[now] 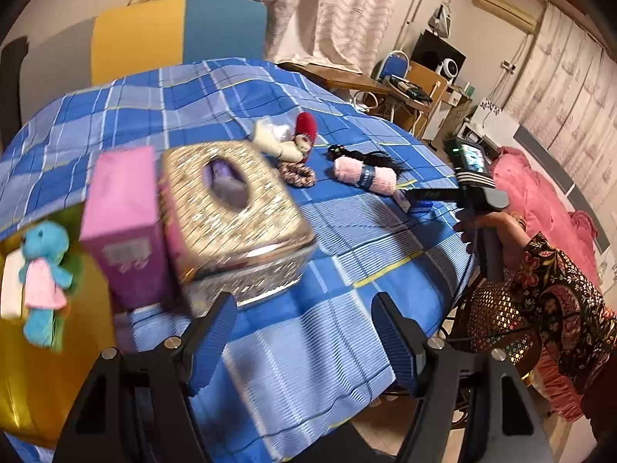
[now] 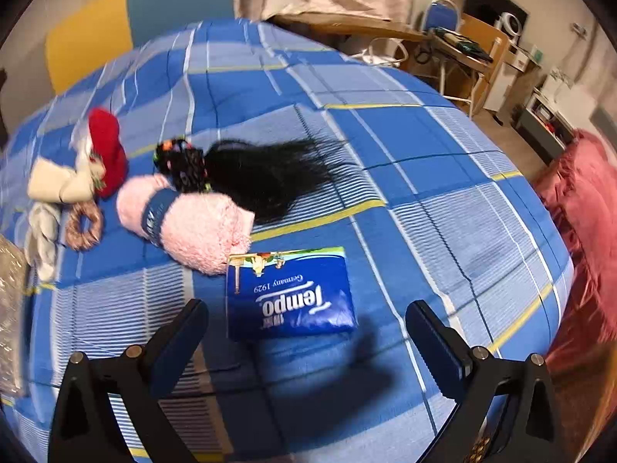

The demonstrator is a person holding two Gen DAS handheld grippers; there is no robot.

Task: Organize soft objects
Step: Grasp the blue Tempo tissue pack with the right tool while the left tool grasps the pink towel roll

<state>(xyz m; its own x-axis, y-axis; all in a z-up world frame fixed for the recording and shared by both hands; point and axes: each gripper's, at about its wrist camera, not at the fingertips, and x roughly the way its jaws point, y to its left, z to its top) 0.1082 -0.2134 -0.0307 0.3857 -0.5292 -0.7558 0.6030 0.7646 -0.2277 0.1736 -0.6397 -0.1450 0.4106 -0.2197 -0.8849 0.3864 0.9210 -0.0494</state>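
On the blue checked cloth (image 1: 316, 328) lie a rolled pink towel (image 2: 193, 227) with a dark band, a black hair piece (image 2: 266, 169), a red-hatted doll (image 2: 96, 158), a patterned scrunchie (image 2: 83, 223) and a blue Tempo tissue pack (image 2: 289, 297). My right gripper (image 2: 306, 332) is open and empty, just above and in front of the tissue pack. My left gripper (image 1: 304, 328) is open and empty near the glittery tissue box (image 1: 235, 208). The towel (image 1: 364, 175), doll (image 1: 297, 139) and right gripper (image 1: 420, 198) also show in the left wrist view.
A pink box (image 1: 123, 223) stands left of the tissue box. A blue stuffed toy (image 1: 42, 277) in a pink dress lies in a yellow container (image 1: 46, 378) at the left. A desk and chair (image 2: 455, 46) stand beyond the table. Pink bedding (image 2: 586, 212) lies at the right.
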